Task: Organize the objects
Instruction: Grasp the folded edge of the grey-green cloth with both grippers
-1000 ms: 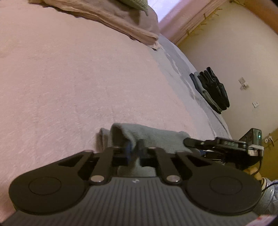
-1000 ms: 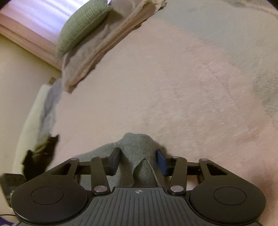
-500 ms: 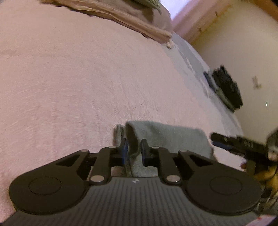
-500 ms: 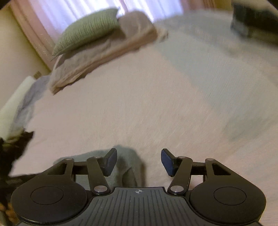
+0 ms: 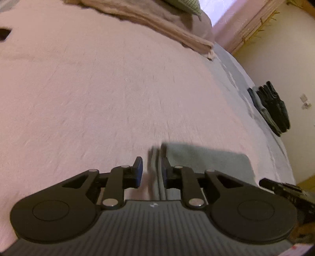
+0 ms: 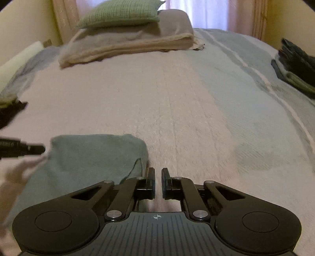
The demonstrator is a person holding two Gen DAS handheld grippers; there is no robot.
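Observation:
A folded grey-green cloth [image 5: 206, 163] lies on the pink bedspread [image 5: 98, 98]. My left gripper [image 5: 151, 171] is partly open at the cloth's left edge, with that edge blurred between its fingers. In the right wrist view the same cloth [image 6: 88, 157] lies flat to the left of my right gripper [image 6: 158, 182], whose fingers are nearly shut and hold nothing. The left gripper's finger [image 6: 29, 149] shows at the left edge of that view.
A stack of folded dark clothes [image 5: 273, 108] sits at the bed's right edge, also in the right wrist view [image 6: 295, 67]. A folded beige blanket [image 6: 128, 45] with a green pillow [image 6: 120, 12] lies at the head. A dark item [image 6: 9, 114] lies left.
My left gripper has opened and let the cloth's edge loose. My right gripper has let go of the cloth, moved off to its right and closed nearly shut.

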